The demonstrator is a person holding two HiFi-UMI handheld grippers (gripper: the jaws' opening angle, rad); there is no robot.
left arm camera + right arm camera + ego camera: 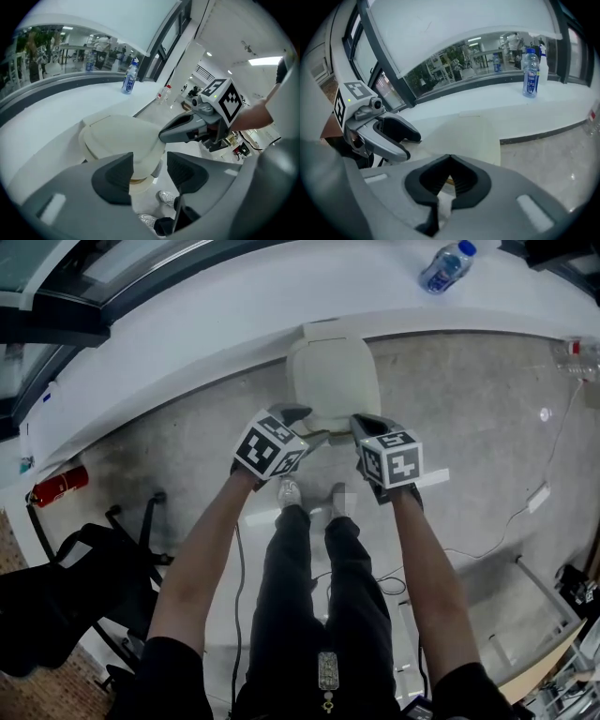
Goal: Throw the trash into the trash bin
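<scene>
A cream trash bin (330,371) with its lid (124,136) down stands on the floor against a white ledge. My left gripper (307,426) hovers at the lid's near left corner. Its jaws stand apart in the left gripper view (150,164), and the lid's front edge shows through the gap. My right gripper (366,425) is just right of it, over the lid's near edge. In the right gripper view its jaws (449,159) meet at the tips, shut on a scrap of white trash (444,206) lower between them. The two grippers nearly touch.
A water bottle (446,266) stands on the white ledge (187,324) behind the bin. A red fire extinguisher (58,486) and a black chair (84,587) are at the left. A cable (525,512) runs across the floor at the right. The person's shoes (289,491) stand before the bin.
</scene>
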